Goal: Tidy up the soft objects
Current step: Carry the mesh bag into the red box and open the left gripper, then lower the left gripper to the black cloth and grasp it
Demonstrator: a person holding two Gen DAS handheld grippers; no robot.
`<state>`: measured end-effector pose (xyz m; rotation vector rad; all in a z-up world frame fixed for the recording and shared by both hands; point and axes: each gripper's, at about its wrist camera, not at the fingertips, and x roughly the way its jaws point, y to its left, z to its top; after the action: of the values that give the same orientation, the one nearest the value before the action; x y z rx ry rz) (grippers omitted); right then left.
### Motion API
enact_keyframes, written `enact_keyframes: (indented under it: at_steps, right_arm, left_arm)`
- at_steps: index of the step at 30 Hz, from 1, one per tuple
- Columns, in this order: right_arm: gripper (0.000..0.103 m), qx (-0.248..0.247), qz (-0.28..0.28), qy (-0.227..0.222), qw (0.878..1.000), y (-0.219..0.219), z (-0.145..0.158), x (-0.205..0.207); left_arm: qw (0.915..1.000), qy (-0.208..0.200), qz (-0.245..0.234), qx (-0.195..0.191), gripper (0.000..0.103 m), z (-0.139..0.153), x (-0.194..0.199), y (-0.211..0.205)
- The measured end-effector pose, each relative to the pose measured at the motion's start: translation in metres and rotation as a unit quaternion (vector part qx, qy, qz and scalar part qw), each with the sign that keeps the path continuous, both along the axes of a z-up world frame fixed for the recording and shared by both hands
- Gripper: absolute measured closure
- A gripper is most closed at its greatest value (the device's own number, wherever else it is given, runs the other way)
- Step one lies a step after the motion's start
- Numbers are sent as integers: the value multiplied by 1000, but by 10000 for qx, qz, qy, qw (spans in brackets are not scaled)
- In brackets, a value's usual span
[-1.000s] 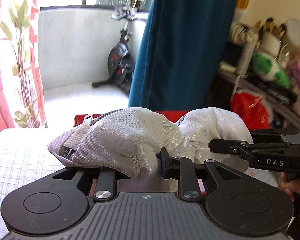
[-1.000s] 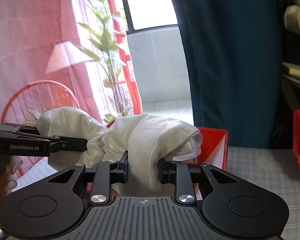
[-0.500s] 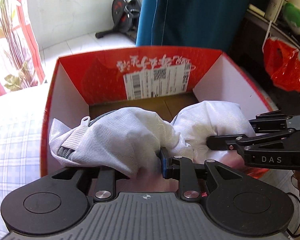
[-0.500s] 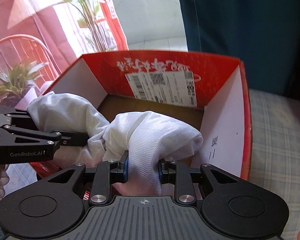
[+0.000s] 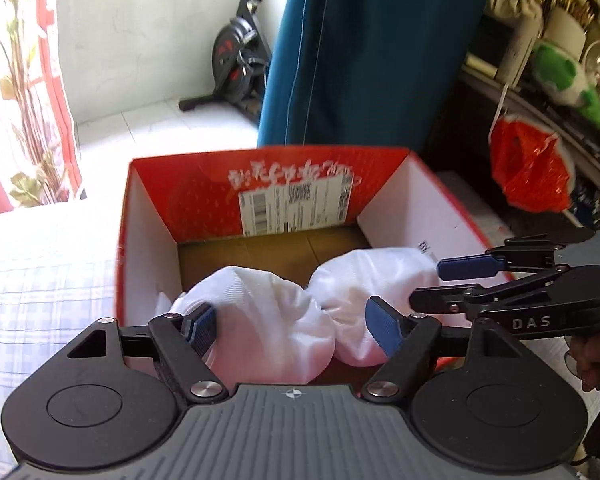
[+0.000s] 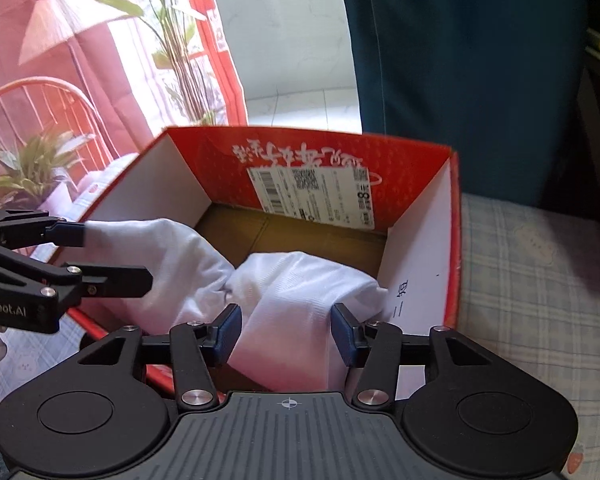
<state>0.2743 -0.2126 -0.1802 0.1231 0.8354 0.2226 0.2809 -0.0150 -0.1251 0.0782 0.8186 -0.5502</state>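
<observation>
A white mesh cloth bundle [image 5: 300, 312] lies in the near part of an open red cardboard box [image 5: 259, 196], twisted at its middle. It also shows in the right wrist view [image 6: 295, 292], inside the box [image 6: 452, 240]. My left gripper [image 5: 295, 328] is open, its blue pads on either side of the bundle's left lobe. My right gripper [image 6: 285, 332] is open around the right lobe. The right gripper also shows in the left wrist view [image 5: 460, 280], and the left gripper in the right wrist view [image 6: 99, 256].
The box stands on a pale checked bedsheet [image 6: 540, 264]. Behind it hang a teal curtain [image 5: 372, 52] and red curtains [image 6: 59, 60]. A red bag [image 5: 532, 168] hangs from a cluttered shelf at right. An exercise bike [image 5: 235, 64] stands beyond.
Both grippers lowered the bundle into the box and opened. The bundle now rests in the box, free of both grips.
</observation>
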Motion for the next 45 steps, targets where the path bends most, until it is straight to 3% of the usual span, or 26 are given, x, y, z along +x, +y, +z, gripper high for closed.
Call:
enact_keyframes:
  at_steps: [7, 14, 23, 32, 39, 45]
  right_arm:
    - [57, -24, 222, -347, 9991, 11, 23, -48]
    - [58, -39, 504, -432, 9978, 40, 15, -90]
    - [65, -390, 585, -786, 9944, 57, -24, -143]
    - [67, -438, 486, -1504, 9865, 62, -54, -178]
    - [67, -498, 360, -1830, 9812, 64, -64, -194]
    - [79, -495, 333, -1844, 9810, 61, -61, -200]
  left_arm:
    - [9992, -368, 92, -128, 24, 19, -46, 20]
    - [9986, -447, 228, -193, 24, 10, -86, 33]
    - [9977, -213, 545, -338, 24, -26, -113, 58]
    - [9913, 33, 1130, -671, 24, -67, -122, 89]
    - [9841, 309, 1420, -1025, 24, -96, -129, 103]
    - [9814, 296, 1435, -1241, 24, -100, -133, 107]
